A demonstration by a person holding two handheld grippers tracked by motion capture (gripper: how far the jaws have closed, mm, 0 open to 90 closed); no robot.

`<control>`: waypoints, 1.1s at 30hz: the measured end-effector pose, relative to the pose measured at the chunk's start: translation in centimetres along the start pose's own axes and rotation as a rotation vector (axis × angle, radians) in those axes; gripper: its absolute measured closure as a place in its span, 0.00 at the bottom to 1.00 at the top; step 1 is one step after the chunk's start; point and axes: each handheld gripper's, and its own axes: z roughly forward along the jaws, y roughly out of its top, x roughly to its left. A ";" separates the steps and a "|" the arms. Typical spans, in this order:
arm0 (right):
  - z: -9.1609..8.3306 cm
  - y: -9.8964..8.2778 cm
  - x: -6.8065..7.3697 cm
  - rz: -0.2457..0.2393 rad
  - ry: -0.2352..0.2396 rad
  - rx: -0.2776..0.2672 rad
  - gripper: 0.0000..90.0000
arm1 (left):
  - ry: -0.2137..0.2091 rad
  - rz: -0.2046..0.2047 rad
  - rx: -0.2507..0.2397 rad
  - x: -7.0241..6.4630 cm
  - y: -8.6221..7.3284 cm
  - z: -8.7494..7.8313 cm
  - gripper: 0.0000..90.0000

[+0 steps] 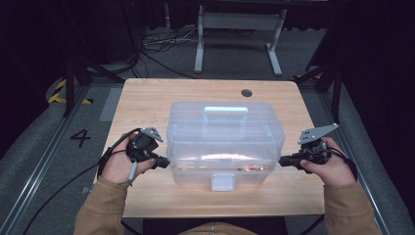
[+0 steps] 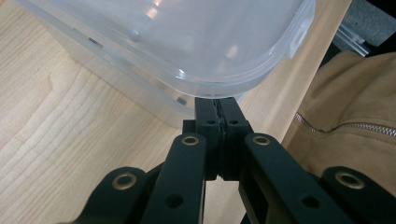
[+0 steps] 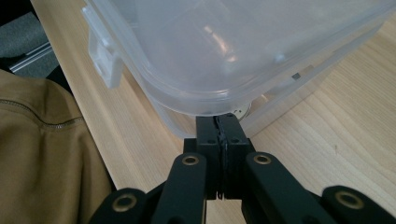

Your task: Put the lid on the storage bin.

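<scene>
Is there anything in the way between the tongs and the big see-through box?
No, nothing visible stands between them. The left tongs are shut with their tips right at the left end of the clear box, under its lid's rim, and the right tongs are shut at its right end the same way.

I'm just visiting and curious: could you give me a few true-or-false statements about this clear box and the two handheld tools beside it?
1. The clear plastic box sits on a wooden table. True.
2. The box's lid is off. False: it is on.
3. The left gripper is at the box's left end, fingers closed together. True.
4. The right gripper hangs high above the box. False: it is at the box's right end.
5. The lid has a handle. True.
</scene>
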 end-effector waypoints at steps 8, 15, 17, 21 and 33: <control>0.6 0.0 0.1 -0.009 0.018 0.042 0.98 | 0.005 0.006 0.034 0.0 0.0 0.4 0.99; 1.2 -0.1 -0.1 -0.003 0.034 0.072 0.98 | -0.001 0.013 0.069 0.0 0.0 0.7 0.99; 1.2 -0.1 -0.1 -0.008 0.036 0.076 0.98 | -0.003 0.015 0.072 0.0 0.0 0.7 0.99; 1.3 -0.2 -0.3 -0.006 0.038 0.080 0.98 | -0.005 0.016 0.083 0.0 0.0 0.8 0.99; 1.5 -0.4 -0.4 -0.005 0.042 0.100 0.98 | -0.005 0.016 0.113 0.1 0.0 1.3 0.99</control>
